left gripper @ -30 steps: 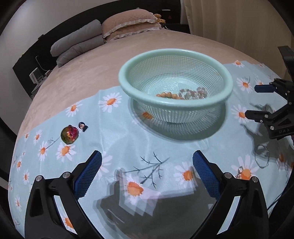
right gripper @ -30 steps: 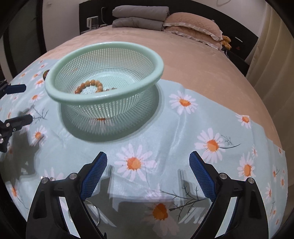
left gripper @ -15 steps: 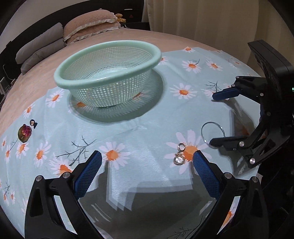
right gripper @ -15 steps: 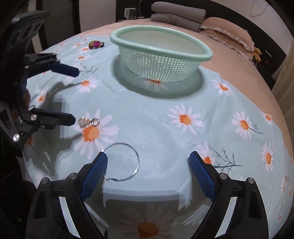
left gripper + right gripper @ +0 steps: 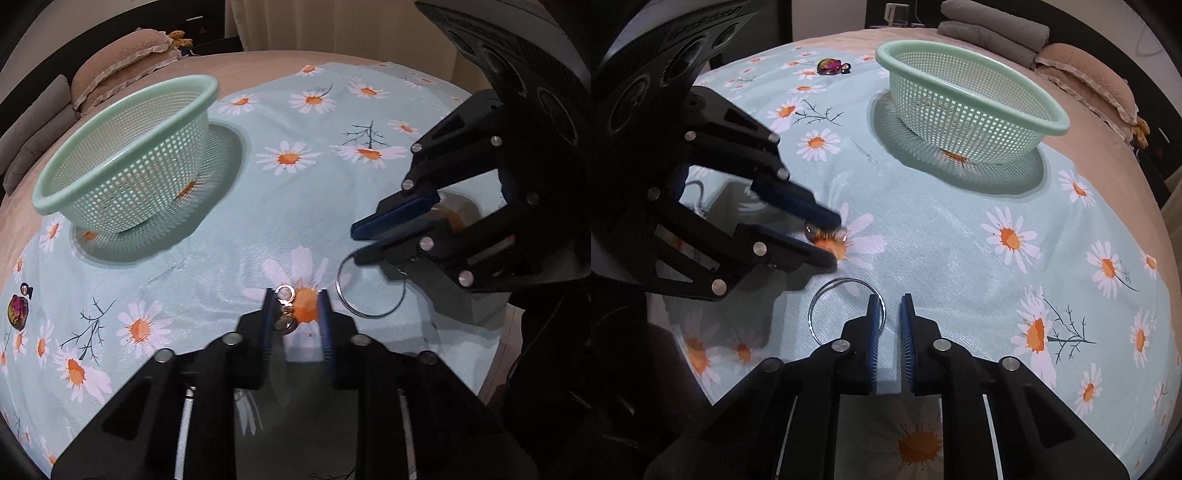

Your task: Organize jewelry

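The left gripper (image 5: 295, 314), jaws narrowed, bracketed the pendant (image 5: 285, 310); the right gripper (image 5: 890, 325), nearly closed, straddled the hoop's (image 5: 846, 310) rim.

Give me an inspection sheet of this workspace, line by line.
Surface: daisy-print cloth spread over a bed.
Job's things: green basket upright; small pendant between the left fingers; hoop earring flat; multicoloured brooch lying apart.
Clutter: nothing seen.
Grippers: left gripper narrowed around the pendant, contact unclear; right gripper nearly shut over the hoop's edge, grip unclear.
Cables: nothing seen.
Surroundings: pillows, curtain.
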A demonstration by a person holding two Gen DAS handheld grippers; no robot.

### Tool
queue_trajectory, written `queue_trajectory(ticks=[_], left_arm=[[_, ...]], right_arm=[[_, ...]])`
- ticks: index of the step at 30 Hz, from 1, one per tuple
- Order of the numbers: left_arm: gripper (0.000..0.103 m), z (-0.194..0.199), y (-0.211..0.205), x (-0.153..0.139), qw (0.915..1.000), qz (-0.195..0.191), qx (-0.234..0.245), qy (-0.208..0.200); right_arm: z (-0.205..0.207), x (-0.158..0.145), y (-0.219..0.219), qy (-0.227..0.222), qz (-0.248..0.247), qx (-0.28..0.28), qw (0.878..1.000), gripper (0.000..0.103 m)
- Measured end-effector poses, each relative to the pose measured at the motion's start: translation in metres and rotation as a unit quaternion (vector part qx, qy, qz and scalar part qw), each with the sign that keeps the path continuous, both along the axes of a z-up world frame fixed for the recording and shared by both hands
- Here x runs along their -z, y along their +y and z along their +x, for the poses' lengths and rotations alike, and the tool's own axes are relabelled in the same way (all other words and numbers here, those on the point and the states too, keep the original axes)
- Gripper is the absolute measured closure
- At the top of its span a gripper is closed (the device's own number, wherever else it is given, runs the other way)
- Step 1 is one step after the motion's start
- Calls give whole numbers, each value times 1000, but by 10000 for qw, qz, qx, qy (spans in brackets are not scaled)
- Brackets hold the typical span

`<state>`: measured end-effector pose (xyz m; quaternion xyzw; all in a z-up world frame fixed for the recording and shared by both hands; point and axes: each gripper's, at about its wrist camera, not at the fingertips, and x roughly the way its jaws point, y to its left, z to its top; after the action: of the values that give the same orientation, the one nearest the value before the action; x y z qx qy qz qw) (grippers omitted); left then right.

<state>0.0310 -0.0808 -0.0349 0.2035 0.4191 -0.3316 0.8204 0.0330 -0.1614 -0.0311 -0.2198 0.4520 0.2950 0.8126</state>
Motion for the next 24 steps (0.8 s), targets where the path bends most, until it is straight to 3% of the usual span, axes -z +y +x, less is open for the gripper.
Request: queue_trajectory(ticks=[3, 6, 12, 24], left_arm=[[96, 1, -3, 0, 10000, 38, -39, 77], [97, 6, -2, -4, 9995, -58, -162, 247], [98, 8, 2, -12, 9995, -17, -250, 187], [98, 15, 17, -50, 9973, -99, -655, -302]], right_arm=[[1, -2, 1, 4, -58, -3, 10000, 100], [2, -6, 1, 4, -62, -29, 10000, 100], [3, -23, -11, -113, 101, 114, 9998, 100], [17, -75, -37, -498, 600, 497, 9957, 100]])
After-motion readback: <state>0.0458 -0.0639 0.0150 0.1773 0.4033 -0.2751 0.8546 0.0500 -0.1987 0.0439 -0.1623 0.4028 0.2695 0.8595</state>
